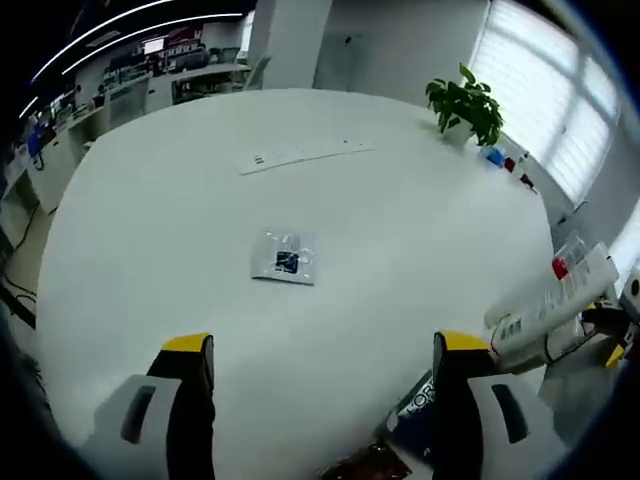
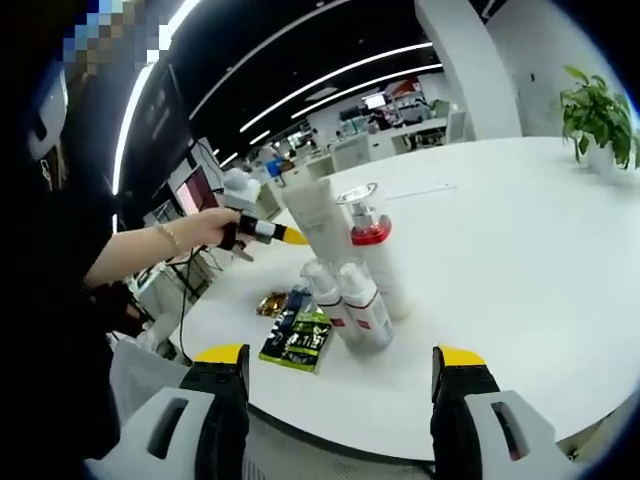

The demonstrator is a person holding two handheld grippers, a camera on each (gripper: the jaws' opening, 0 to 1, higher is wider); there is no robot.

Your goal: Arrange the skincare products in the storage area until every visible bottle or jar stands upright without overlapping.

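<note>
Beside the tubes (image 2: pixel 345 270), perhaps gripping, left tool (image 2: pixel 285 235).

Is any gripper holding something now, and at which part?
Nothing is held: the left gripper and the right gripper are both open, with bare table between the jaws.

Each gripper shows 2 black fingers capped with yellow tips, rising from pale grey housings with a dark oval slot on each side. On the left gripper (image 1: pixel 325 345) the fingers (image 1: pixel 190 385) are broad and matte, the yellow caps squared. The right gripper (image 2: pixel 340 355) has the same build: black fingers (image 2: pixel 225 395), yellow tips, light grey bodies with dark slots. In the right gripper view the person's hand (image 2: pixel 205 228) shows a thin bracelet at the wrist, and dark clothing covers the body.
</note>
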